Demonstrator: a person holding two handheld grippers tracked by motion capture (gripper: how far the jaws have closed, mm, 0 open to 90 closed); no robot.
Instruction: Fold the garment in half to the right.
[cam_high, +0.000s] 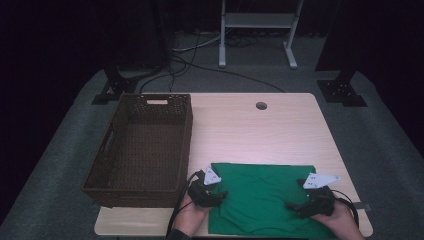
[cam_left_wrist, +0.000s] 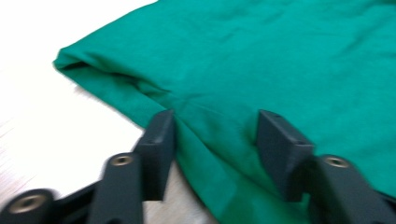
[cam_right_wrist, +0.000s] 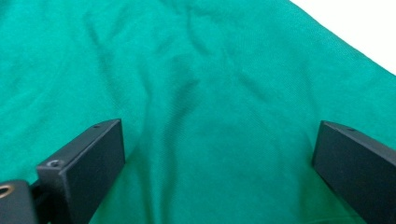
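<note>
Fingers of the left gripper stand partly apart and straddle the left edge of the green cloth; in the left gripper view a raised fold of that edge runs between them, one finger sits at the hem where cloth meets bare wood, and the other rests on the fabric. The pads do not visibly press the fold, so the left gripper counts as released around the cloth, not clamped. Fingers of the right gripper are spread wide, with wrinkled green fabric lying flat between them in the right gripper view; whether their tips touch the fabric cannot be told, and nothing is gripped. The green cloth lies spread on the near half of the worktop, its near edge close to the worktop's front edge. In the high view the left gripper is at the cloth's left border and the right gripper is over its near right part, each carried in a hand. A brown wicker basket stands on the worktop's left side, just beside the cloth's left edge.
</note>
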